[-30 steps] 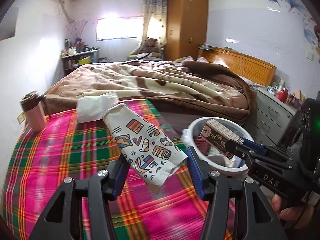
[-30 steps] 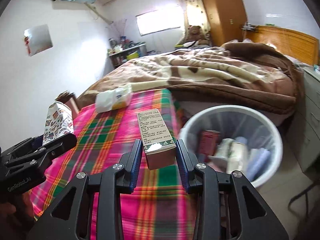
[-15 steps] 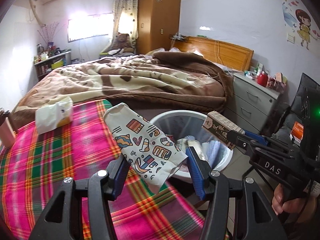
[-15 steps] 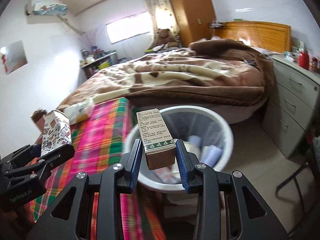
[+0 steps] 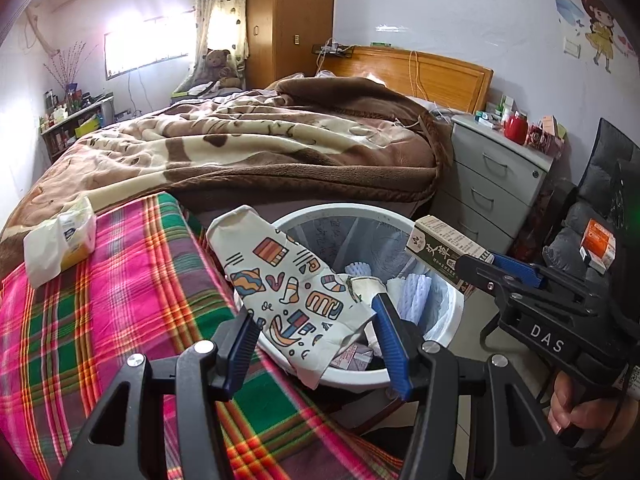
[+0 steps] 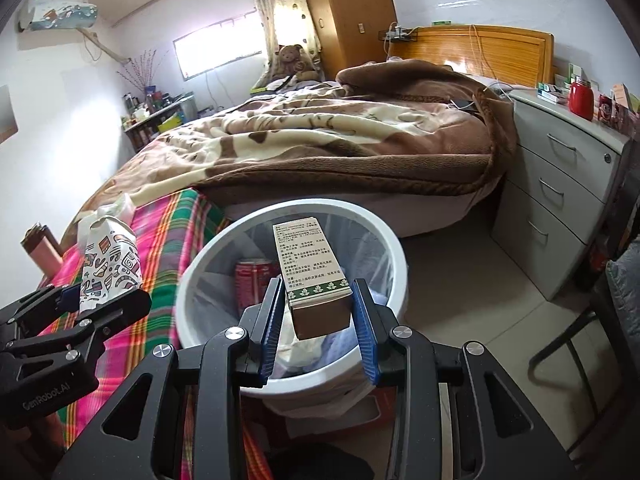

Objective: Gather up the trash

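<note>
Your right gripper [image 6: 318, 320] clamps the carton [image 6: 314, 276] over the bin [image 6: 394, 248], your left gripper [image 5: 316, 330] pinches the patterned bag [image 5: 288, 292] above its 9 o'clock rim; neither dropped; tissue pack [image 5: 60, 242] remains on the plaid cloth [image 5: 120, 320].

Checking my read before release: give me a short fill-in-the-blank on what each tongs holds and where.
1. The right tongs grip a small ____.
2. The left tongs hold a patterned paper ____.
3. Both items hang over the white trash bin, which already holds a ____ can.

Missing: box; bag; red
</note>
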